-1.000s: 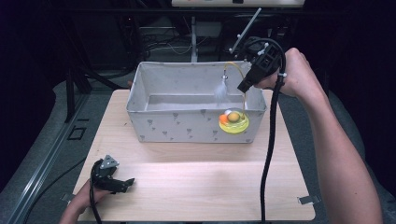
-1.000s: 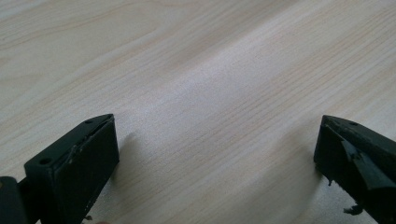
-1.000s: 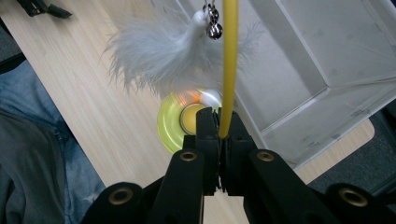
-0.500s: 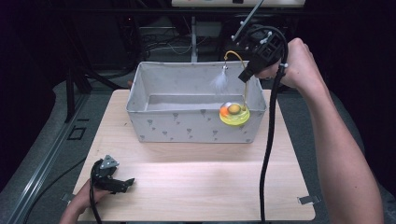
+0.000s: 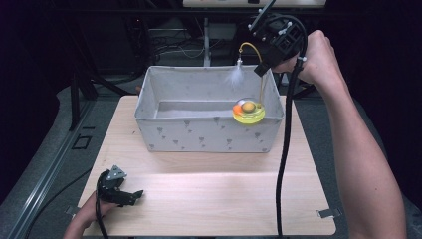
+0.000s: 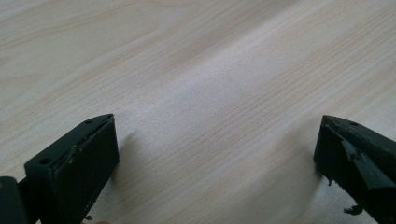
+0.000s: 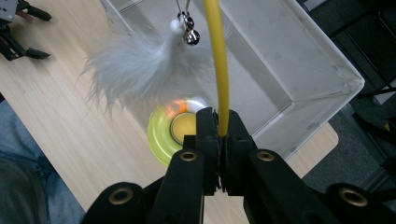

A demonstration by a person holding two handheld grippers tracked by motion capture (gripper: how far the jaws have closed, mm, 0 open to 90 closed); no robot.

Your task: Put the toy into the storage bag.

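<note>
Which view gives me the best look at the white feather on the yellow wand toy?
The right gripper view: the fluffy white feather hangs close and large below its small bell, beside the yellow wand clamped in the right gripper. The high view shows the feather as a small tuft above the grey fabric bin. The left gripper view faces bare wood.

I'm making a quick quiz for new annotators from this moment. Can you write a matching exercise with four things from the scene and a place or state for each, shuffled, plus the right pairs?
Things
1. right hand-held gripper
2. left hand-held gripper
3. white feather tuft
4. grey fabric bin

Place or state
A. rests low on the wooden table, jaws wide apart with nothing between them
B. stands open-topped at the far side of the table
C. hangs beside a small bell from the curved end of the wand
D. clamped on the yellow wand of the toy, raised above the bin's right end

Pairs: 1-D, 2-A, 3-C, 4-B
</note>
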